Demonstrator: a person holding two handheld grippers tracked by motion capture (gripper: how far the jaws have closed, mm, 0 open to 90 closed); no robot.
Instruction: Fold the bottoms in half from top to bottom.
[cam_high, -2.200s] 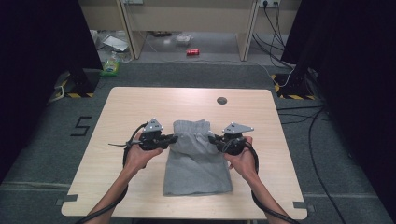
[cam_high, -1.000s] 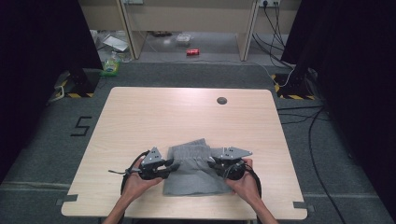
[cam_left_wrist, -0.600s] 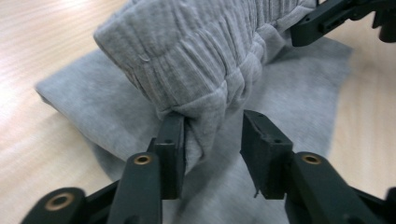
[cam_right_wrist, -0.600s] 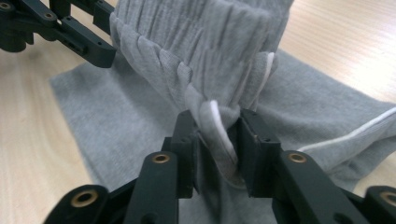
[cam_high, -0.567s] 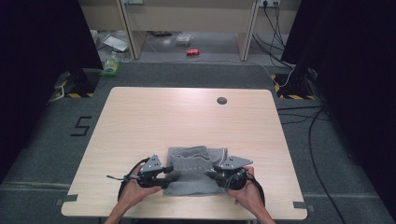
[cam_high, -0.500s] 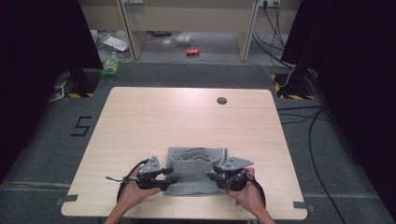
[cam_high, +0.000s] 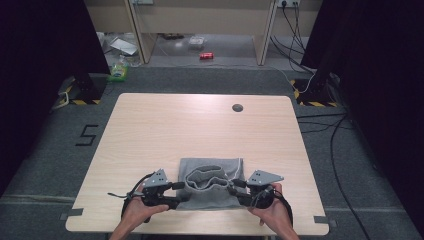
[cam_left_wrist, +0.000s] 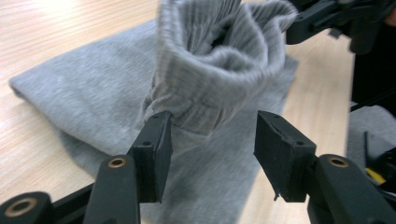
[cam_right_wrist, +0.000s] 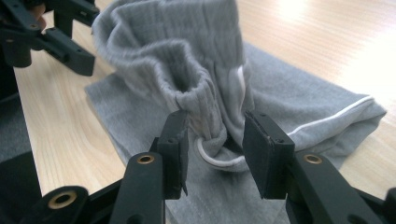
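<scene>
- A grey garment (cam_high: 210, 182) lies on the table (cam_high: 200, 125), near the edge closest to the person and roughly midway along it; it looks like folded shorts or trousers, though the fold makes that hard to judge.
- Its ribbed waistband (cam_high: 206, 176) is folded back over the flat part and stands up in a loose, open loop between the two grippers.
- The left gripper (cam_high: 181, 192) sits at the garment's left edge, held by the left hand (cam_high: 137, 212), with its jaws pointing inward at the cloth.
- In the left gripper view its jaws stand well apart: the waistband (cam_left_wrist: 219, 70) rises just beyond and between them, the cloth brushes the tip of one jaw, and the other jaw is clear of it (nothing is clamped).
- The right gripper (cam_high: 235, 189) sits at the garment's right edge, held by the right hand (cam_high: 272, 212), jaws also pointing inward.
- In the right gripper view its jaws are partly open, with a bunched fold of waistband (cam_right_wrist: 210, 112) and a white cord (cam_right_wrist: 219, 161) between them; the cloth touches both jaws, yet a gap remains, so the hold seems loose at best.
- The two grippers face each other across the waistband, each appearing in the other's view beyond the cloth.
- A small dark round disc (cam_high: 237, 107) lies near the table's far edge, well apart from the garment.
</scene>
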